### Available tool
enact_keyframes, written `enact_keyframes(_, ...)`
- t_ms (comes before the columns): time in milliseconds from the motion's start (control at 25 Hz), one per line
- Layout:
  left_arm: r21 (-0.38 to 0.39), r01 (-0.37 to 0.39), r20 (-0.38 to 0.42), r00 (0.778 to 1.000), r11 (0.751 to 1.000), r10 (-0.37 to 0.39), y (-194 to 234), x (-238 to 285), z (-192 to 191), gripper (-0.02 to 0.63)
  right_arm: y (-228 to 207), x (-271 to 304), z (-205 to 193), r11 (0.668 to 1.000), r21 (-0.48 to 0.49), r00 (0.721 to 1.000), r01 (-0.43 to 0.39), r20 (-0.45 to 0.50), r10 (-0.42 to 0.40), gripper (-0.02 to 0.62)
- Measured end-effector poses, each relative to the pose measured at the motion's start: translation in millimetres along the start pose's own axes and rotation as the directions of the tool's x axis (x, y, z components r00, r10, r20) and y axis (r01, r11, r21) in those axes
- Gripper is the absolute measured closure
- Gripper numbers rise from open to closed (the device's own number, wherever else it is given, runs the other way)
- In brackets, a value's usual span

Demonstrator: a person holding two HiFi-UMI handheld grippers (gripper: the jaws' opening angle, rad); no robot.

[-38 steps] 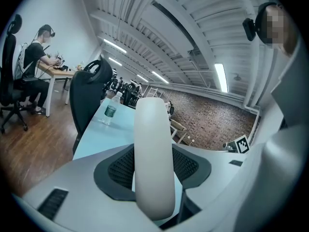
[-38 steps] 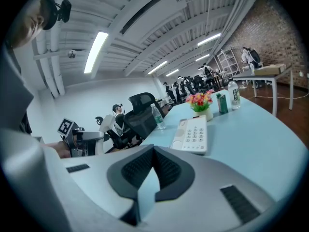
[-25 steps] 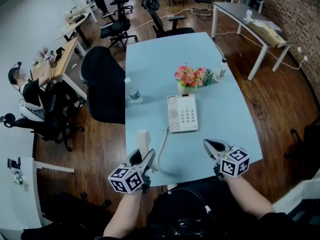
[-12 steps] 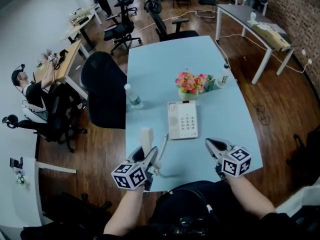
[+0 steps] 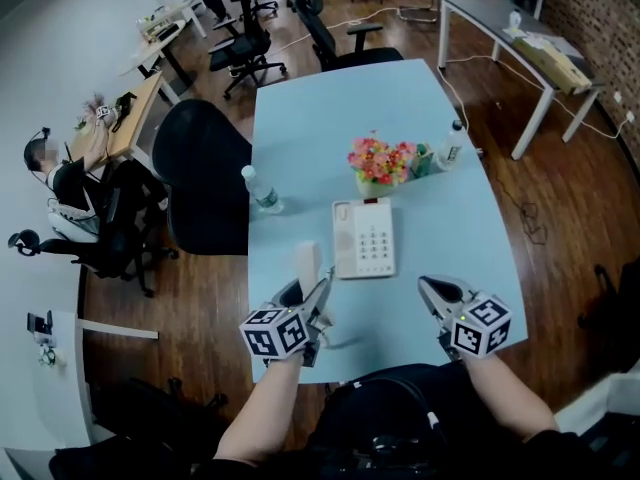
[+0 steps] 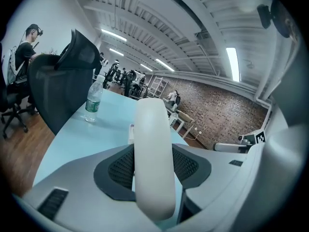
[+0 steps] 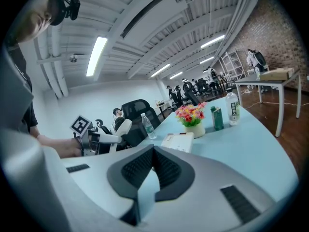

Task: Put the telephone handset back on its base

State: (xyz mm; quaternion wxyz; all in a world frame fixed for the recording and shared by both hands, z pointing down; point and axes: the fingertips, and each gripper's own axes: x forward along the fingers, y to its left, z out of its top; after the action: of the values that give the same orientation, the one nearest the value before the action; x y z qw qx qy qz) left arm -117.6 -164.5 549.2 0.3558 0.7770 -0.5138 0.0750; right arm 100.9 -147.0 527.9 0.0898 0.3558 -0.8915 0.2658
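In the head view my left gripper (image 5: 318, 304) holds the one handset (image 5: 307, 264) over the table's (image 5: 330, 118) near left part, just left of the one base (image 5: 364, 238). My right gripper (image 5: 433, 290) hovers near right. I count two bottles: a left bottle (image 5: 262, 190) and a right bottle (image 5: 455, 143) beside one pot of flowers (image 5: 381, 158).

In the left gripper view the jaws clamp the handset, which reaches past the tips.

In the right gripper view the jaws meet on nothing, and the base lies beyond them.
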Motion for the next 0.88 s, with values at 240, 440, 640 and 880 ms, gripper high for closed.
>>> enact_keyframes(240, -0.003, -0.038, -0.032, 0.999, 0.999, 0.038, -3, 35, 1, 0.391, -14, -13, -2, 1.000, 0.005, 1.000, 0.002, 0.000, -0.002, 0.577)
enact_keyframes(440, -0.004, -0.085, -0.060, 0.995, 0.996, 0.084, 3, 67, 1, 0.391, -23, -26, -4, 1.000, 0.011, 1.000, 0.012, -0.013, -0.012, 0.577)
enact_keyframes(640, 0.020, -0.134, -0.084, 0.987, 0.991, 0.135, 12, 101, 6, 0.391, -39, -31, -7, 1.000, 0.012, 1.000, 0.023, -0.006, -0.023, 0.577)
enact_keyframes(880, 0.040, -0.181, -0.136, 0.973, 0.983, 0.185, 24, 135, 5, 0.391, -47, -32, -11, 0.999, 0.038, 0.999, 0.028, -0.022, -0.027, 0.576)
